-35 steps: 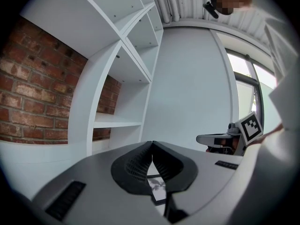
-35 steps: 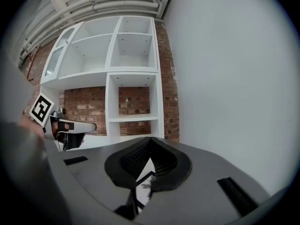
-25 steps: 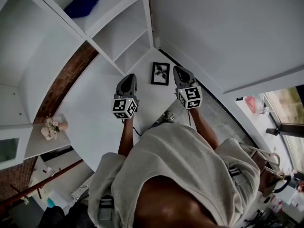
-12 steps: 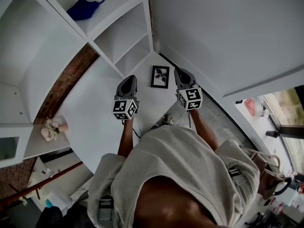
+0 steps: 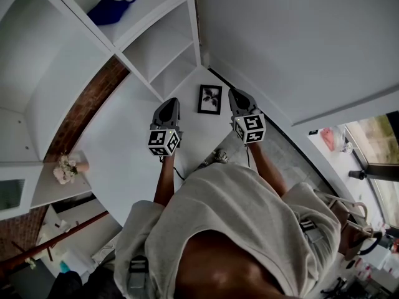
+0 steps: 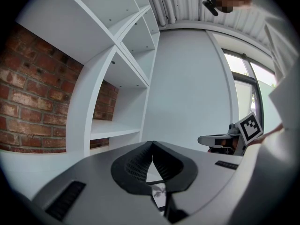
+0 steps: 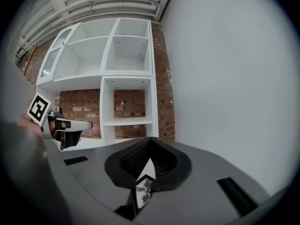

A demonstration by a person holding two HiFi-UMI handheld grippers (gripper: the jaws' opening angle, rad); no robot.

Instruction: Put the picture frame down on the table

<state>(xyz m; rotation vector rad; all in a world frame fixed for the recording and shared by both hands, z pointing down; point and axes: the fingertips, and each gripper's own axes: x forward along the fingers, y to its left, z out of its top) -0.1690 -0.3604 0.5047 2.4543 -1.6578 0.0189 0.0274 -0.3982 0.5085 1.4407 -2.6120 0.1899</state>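
Note:
A small black picture frame (image 5: 211, 98) with a plant print lies on the white table (image 5: 124, 161), close to the corner of shelf and wall. My left gripper (image 5: 169, 102) hovers just left of it and my right gripper (image 5: 236, 94) just right of it, neither touching it. Both are shut with nothing held. In the left gripper view the jaw tips meet (image 6: 152, 145) and the frame (image 6: 159, 191) shows through the gap below them. The right gripper view has its tips meeting (image 7: 150, 142) above a sliver of the frame (image 7: 143, 191).
A white shelving unit (image 5: 156, 48) stands behind the table against a brick wall (image 5: 87, 104), with a blue object (image 5: 111, 10) on an upper shelf. A small pot of flowers (image 5: 67, 167) sits at the left. A plain white wall (image 5: 280, 42) borders the right.

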